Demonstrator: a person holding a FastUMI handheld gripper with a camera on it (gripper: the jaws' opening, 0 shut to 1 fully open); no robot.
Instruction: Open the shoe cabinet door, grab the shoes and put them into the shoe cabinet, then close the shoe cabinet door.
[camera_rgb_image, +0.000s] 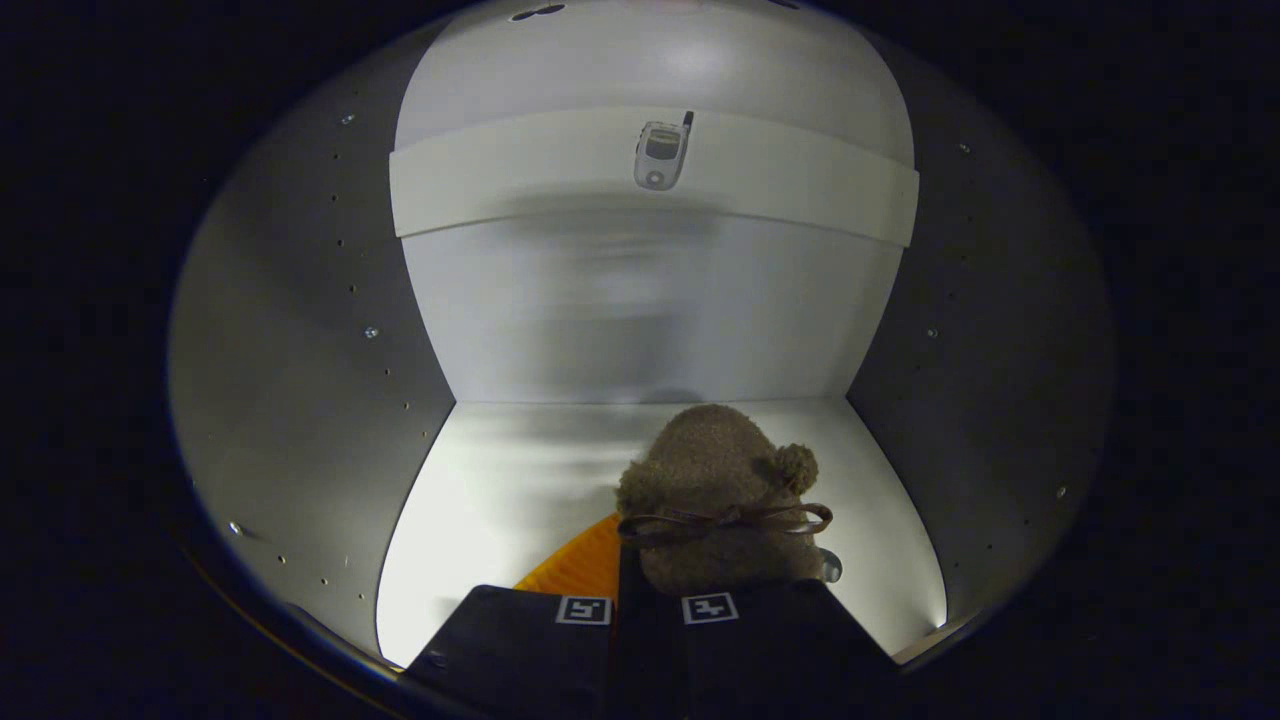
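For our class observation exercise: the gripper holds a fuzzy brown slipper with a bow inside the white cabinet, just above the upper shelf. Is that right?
Not quite. The gripper view shows the gripper holding the slipper low over the cabinet floor; the upper shelf is well above it. The rest stands.

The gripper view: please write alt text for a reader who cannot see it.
The gripper, fingers close together, holds a fuzzy brown slipper with a thin brown bow and an orange sole just above the floor inside the white shoe cabinet. A white shelf crosses the back wall above it. A small grey phone-shaped sticker sits on the shelf's front edge.
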